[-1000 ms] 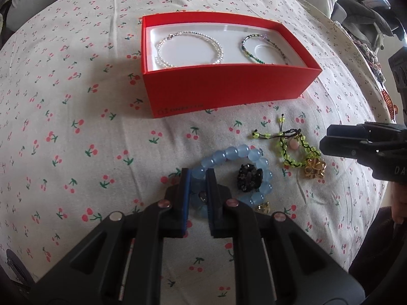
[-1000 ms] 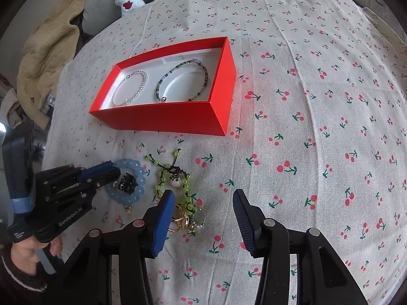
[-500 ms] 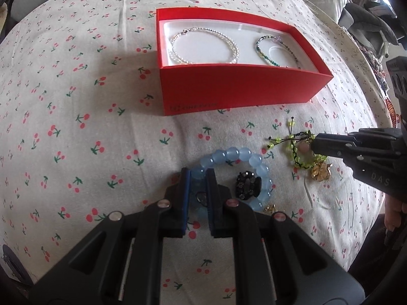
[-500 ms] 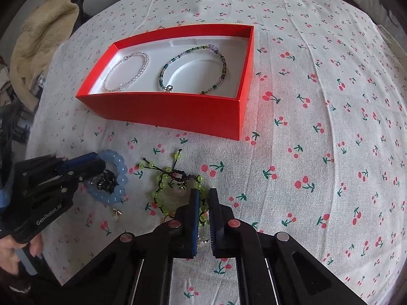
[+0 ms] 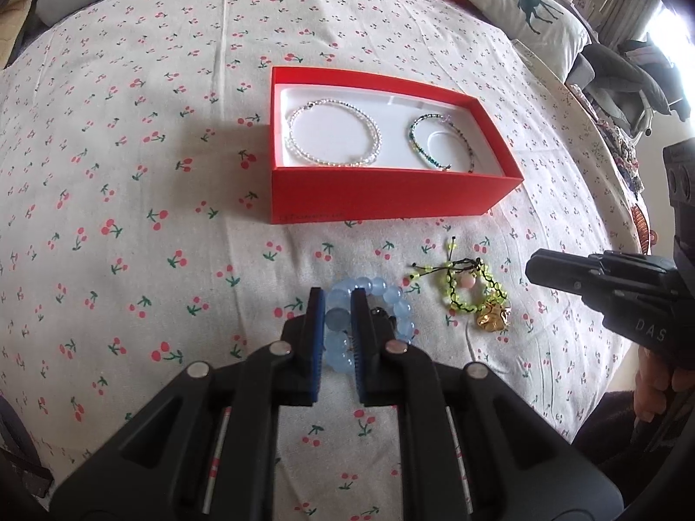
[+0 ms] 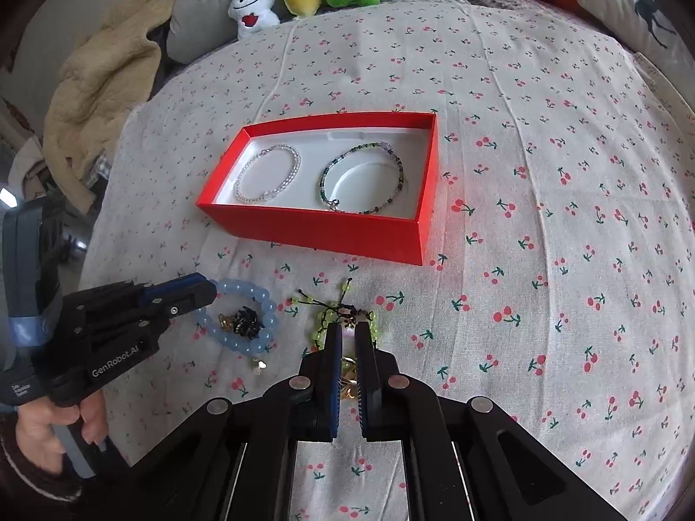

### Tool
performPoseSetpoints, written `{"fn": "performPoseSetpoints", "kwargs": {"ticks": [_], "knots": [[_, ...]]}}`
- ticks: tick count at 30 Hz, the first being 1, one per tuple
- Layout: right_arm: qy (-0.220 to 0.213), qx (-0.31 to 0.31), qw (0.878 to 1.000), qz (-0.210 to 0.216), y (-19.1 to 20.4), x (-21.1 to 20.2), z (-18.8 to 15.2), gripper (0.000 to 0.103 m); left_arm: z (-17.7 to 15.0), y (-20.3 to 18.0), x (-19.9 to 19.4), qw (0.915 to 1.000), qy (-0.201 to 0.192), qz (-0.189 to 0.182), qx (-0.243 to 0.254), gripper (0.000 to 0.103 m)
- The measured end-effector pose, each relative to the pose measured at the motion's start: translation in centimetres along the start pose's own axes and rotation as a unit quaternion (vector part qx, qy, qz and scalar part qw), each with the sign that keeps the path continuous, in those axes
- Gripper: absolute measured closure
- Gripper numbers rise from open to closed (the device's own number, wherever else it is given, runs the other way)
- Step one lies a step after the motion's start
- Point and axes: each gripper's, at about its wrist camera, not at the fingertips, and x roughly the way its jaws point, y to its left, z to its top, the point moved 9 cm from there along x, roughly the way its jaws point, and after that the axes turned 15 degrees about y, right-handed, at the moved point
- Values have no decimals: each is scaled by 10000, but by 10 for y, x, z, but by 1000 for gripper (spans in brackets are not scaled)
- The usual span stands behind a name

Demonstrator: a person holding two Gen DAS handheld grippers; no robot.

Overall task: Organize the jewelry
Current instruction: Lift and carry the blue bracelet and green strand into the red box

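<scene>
Cherry-print cloth (image 5: 130,173) covers the whole surface I'm working over. My left gripper (image 5: 338,304) is clamped on the pale blue bead bracelet (image 5: 378,293), which lies on the cloth. My right gripper (image 6: 349,333) is closed too, though I can't tell from here whether it grips the yellow-green cord bracelet (image 5: 467,291) under its tips. Beyond both, the red box (image 6: 312,228) holds a clear bead bracelet (image 6: 269,173) and a dark green bracelet (image 6: 362,178).
</scene>
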Motion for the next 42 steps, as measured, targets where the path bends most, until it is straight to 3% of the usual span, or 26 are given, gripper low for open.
{"fn": "performPoseSetpoints", "kwargs": {"ticks": [2, 4, 7, 9, 13, 17, 20, 25, 33, 42], "knots": [[80, 100, 9999, 37, -8, 4, 0, 93, -1, 2, -1, 9999, 6, -27, -109, 90], [153, 200, 9997, 52, -13, 9, 2, 80, -3, -1, -6, 9999, -59, -38, -76, 90], [261, 246, 9993, 62, -17, 16, 3, 75, -4, -6, -11, 9999, -104, -59, 27, 90], [312, 250, 9992, 16, -20, 21, 4, 63, -4, -7, -9, 9999, -85, -27, 59, 90], [488, 243, 9983, -184, -22, 37, 8, 62, -6, -4, -2, 10000, 6, 44, 8, 90], [676, 68, 9958, -612, -19, 56, 9, 69, -5, -3, 1, 10000, 38, 64, -38, 90], [562, -320, 9938, -909, -8, 57, 14, 97, -5, -3, 1, 10000, 27, 65, -52, 90], [525, -359, 9955, -696, 2, 54, 15, 97, -6, -7, -10, 9999, -107, -19, -29, 90], [13, -233, 9996, -187, 17, 5, 14, 97, -8, -19, -40, 9987, -454, -205, 64, 90], [-453, -312, 9985, 38, 36, -38, 9, 97, -4, -32, -65, 9964, -765, -354, 119, 90]]}}
